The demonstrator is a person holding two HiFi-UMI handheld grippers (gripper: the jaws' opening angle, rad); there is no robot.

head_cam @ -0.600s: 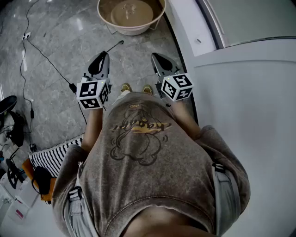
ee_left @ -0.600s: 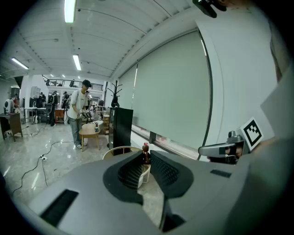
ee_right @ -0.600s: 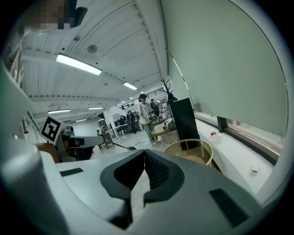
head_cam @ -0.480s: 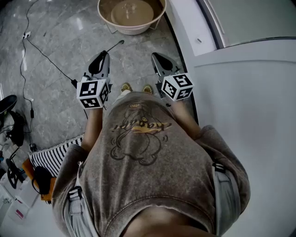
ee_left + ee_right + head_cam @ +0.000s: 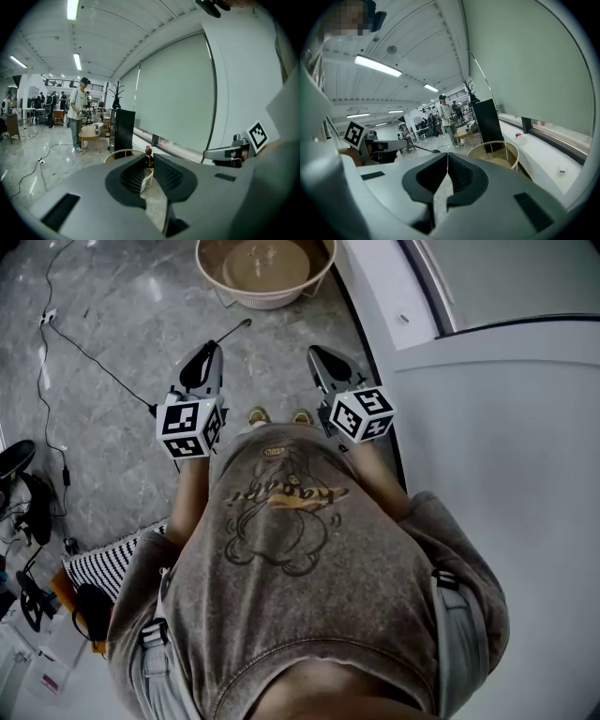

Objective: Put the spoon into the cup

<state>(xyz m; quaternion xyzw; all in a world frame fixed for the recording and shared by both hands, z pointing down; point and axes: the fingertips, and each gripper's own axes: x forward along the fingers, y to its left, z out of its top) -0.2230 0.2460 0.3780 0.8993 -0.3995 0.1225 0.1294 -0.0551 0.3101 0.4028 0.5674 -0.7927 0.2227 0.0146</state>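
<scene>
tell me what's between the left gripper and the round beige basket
In the head view, a dark slim spoon held in the left gripper pokes toward the round beige basket; past it, bare floor.

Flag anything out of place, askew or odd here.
Nothing looks spilled or broken. Two things stand out: the spoon juts out askew from the tips of the left gripper rather than in line with them, and a loose black cable trails across the marble floor on the left.

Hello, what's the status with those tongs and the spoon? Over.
Left tongs shut on spoon. Right tongs shut, empty. No cup in sight. Round basket on floor ahead.
</scene>
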